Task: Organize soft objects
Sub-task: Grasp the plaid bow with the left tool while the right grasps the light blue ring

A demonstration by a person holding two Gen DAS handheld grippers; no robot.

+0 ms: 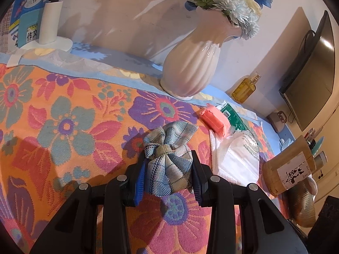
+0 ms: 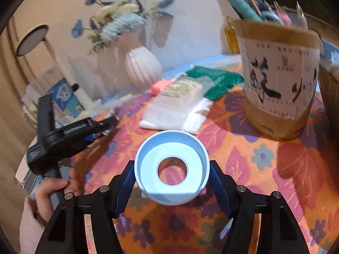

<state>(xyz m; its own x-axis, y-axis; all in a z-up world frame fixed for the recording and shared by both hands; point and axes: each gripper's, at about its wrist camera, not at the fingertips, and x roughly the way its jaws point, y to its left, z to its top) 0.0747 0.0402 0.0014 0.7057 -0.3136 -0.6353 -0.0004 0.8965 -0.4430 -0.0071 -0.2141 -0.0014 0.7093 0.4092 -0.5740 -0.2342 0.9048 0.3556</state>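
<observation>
My left gripper [image 1: 168, 167] is shut on a knotted blue-grey plaid cloth bundle [image 1: 168, 158], held just over the floral tablecloth [image 1: 63, 116]. My right gripper [image 2: 172, 169] is shut on a light blue ring-shaped holder [image 2: 172, 167], open side toward the camera, low over the cloth. The left gripper also shows in the right wrist view [image 2: 106, 124], far left, its fingertips blurred. A pink soft block [image 1: 215, 118] lies on white folded cloths [image 1: 235, 160] beside a green packet [image 1: 232, 116].
A white ribbed vase [image 1: 190, 67] with flowers stands at the back. A bamboo pen holder [image 2: 279, 78] with a paper label stands at the right. A yellow bottle [image 1: 244, 89], books [image 1: 23, 17] and a white lamp base [image 1: 50, 19] line the wall.
</observation>
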